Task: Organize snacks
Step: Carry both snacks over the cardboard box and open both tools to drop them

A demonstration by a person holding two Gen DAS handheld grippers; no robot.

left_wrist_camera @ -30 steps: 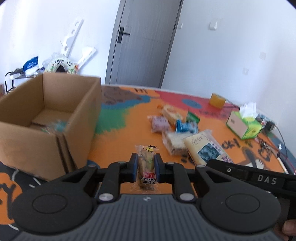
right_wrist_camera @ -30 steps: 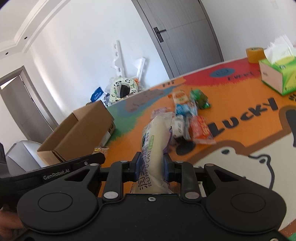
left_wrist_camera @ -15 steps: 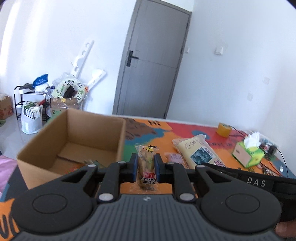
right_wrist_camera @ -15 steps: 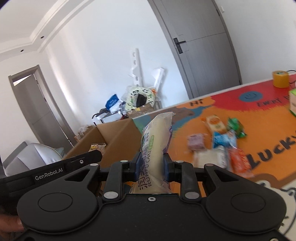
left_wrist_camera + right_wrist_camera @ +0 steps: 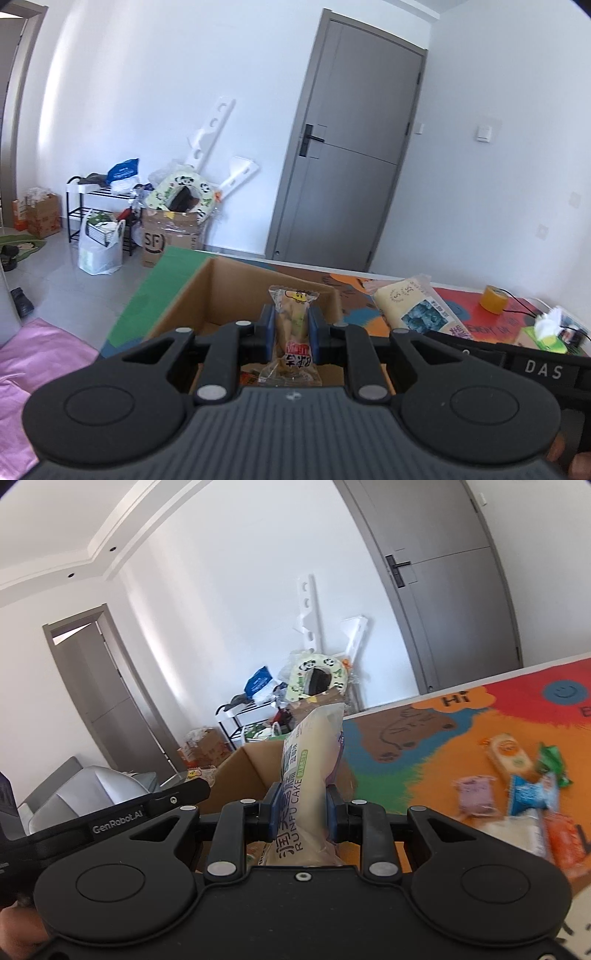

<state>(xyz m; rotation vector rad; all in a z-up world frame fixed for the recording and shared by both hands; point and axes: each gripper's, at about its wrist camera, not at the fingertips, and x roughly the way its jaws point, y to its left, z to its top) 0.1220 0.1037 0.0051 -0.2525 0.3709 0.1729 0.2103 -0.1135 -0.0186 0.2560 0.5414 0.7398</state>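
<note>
My left gripper (image 5: pixel 291 325) is shut on a small clear-wrapped snack bar (image 5: pixel 293 321) and holds it upright over the open cardboard box (image 5: pixel 207 291). My right gripper (image 5: pixel 300 808) is shut on a pale RUNPU CAKE bag (image 5: pixel 310 760), held upright at the box's edge (image 5: pixel 247 764). That bag also shows in the left wrist view (image 5: pixel 417 306), to the right of the box. Several loose snack packets (image 5: pixel 517 797) lie on the colourful table mat (image 5: pixel 424 760) to the right.
A yellow tape roll (image 5: pixel 494 299) and a green tissue box (image 5: pixel 546 336) stand at the table's far right. Beyond the table are a grey door (image 5: pixel 347 166), a shelf with bags and boxes (image 5: pixel 110 225), and a pink cloth (image 5: pixel 22 369) at lower left.
Both grippers have moved left and up toward the box with their snacks still gripped. The box is now directly under the left gripper, and the loose snacks have slid to the right.
</note>
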